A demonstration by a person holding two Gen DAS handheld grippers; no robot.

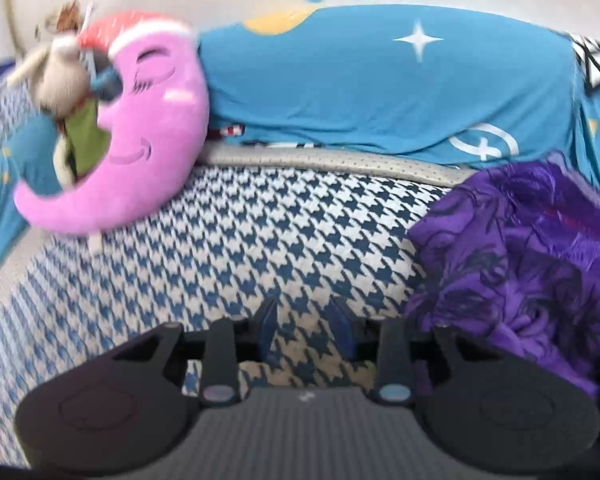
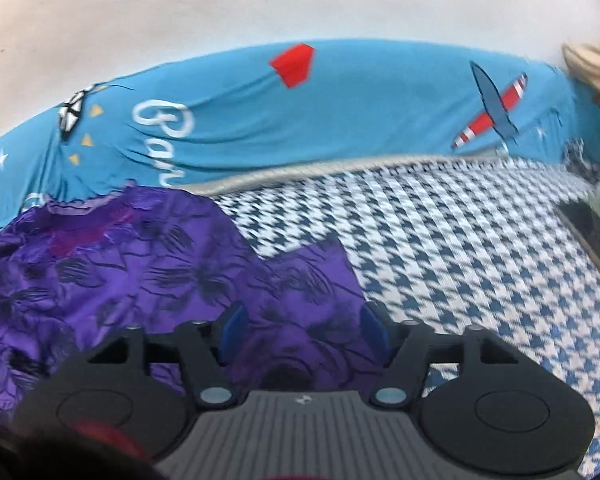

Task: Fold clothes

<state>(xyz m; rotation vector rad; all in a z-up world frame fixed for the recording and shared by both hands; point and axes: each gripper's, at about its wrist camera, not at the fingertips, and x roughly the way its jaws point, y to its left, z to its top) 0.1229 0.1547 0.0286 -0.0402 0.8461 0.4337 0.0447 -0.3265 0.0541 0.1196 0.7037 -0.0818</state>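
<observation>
Purple garment (image 2: 112,264) lies crumpled, seemingly under the parted right gripper (image 2: 304,326).

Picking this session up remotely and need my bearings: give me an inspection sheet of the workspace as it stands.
Surface: houndstooth cover, blue and white, with a grey perforated edge at the back.
Job's things: purple floral garment, crumpled, not folded flat.
Clutter: pink moon pillow and a stuffed toy at the far left corner.
Grippers: left gripper over bare cover beside the garment, jaws apart, nothing between them; right gripper over the garment, jaws wide, cloth not pinched.
Cables: nothing seen.
Surroundings: blue printed sheet draped along the back, plain wall above it.
</observation>
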